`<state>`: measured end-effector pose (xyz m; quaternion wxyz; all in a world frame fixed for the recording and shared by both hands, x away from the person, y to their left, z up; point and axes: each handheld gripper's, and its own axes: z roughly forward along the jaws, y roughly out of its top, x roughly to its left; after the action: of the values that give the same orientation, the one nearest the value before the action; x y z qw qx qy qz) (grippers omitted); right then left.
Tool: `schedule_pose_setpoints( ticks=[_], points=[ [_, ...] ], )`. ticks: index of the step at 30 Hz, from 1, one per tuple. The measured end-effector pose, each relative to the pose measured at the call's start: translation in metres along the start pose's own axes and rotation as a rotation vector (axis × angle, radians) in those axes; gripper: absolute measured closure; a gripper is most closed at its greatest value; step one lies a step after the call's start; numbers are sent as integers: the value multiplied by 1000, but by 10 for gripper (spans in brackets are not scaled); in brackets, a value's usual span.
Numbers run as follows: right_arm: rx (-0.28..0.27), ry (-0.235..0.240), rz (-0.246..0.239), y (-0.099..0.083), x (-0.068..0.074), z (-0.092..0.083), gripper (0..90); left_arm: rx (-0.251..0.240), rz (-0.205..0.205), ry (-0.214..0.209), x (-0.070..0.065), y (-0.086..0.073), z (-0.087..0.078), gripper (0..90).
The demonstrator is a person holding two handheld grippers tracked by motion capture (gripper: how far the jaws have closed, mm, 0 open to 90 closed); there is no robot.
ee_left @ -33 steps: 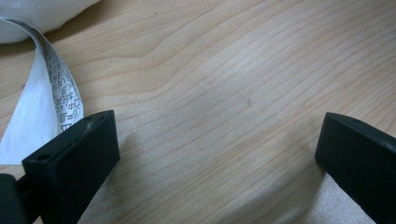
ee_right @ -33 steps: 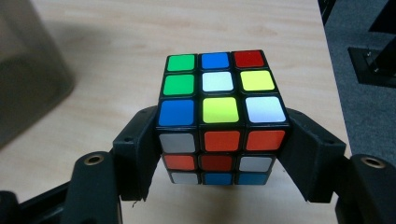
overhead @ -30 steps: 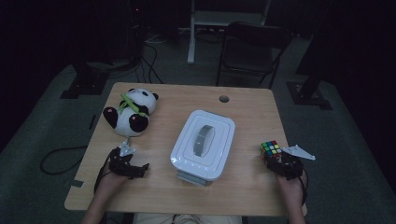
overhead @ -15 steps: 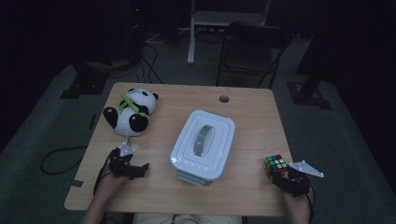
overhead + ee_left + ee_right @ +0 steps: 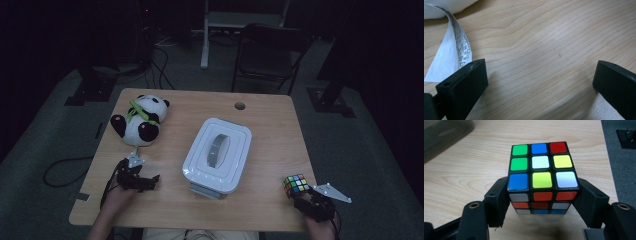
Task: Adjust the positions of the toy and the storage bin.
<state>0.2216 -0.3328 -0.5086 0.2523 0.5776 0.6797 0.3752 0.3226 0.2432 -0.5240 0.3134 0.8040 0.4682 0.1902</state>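
My right gripper [image 5: 299,192] is shut on a scrambled puzzle cube [image 5: 296,184] at the table's front right corner. In the right gripper view the cube [image 5: 541,176] sits squeezed between both black pads, one [image 5: 499,200] on each side. My left gripper [image 5: 145,181] rests open on the wooden table [image 5: 270,125] at the front left, below a plush panda [image 5: 141,120]. Its jaws stand wide apart in the left gripper view, with bare wood between them and the panda's white care label [image 5: 451,47] curling at the left.
A white lidded box [image 5: 218,154] with a grey handle stands in the middle of the table. A cable hole [image 5: 240,106] is near the far edge. A dark chair [image 5: 270,55] and stand legs are on the floor behind.
My right hand has carried the cube back toward the front edge and a little to the right. The left hand has stayed put.
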Motion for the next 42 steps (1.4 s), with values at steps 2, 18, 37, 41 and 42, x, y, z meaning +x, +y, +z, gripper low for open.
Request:
schedule_pose_setpoints(
  ticks=[2, 18, 37, 41, 42],
  points=[
    [2, 1, 6, 0, -1, -1, 326, 0, 0, 0, 0, 0, 0, 4],
    [-114, -11, -31, 40, -1, -3, 134, 0, 0, 0, 0, 0, 0, 4],
    [-200, 122, -188, 94, 40, 20, 133, 0, 0, 0, 0, 0, 0, 4],
    [-207, 142, -198, 100, 49, 28, 133, 0, 1, 0, 0, 0, 0, 4],
    [-207, 142, -205, 102, 51, 30, 133, 0, 1, 0, 0, 0, 0, 4]
  ],
)
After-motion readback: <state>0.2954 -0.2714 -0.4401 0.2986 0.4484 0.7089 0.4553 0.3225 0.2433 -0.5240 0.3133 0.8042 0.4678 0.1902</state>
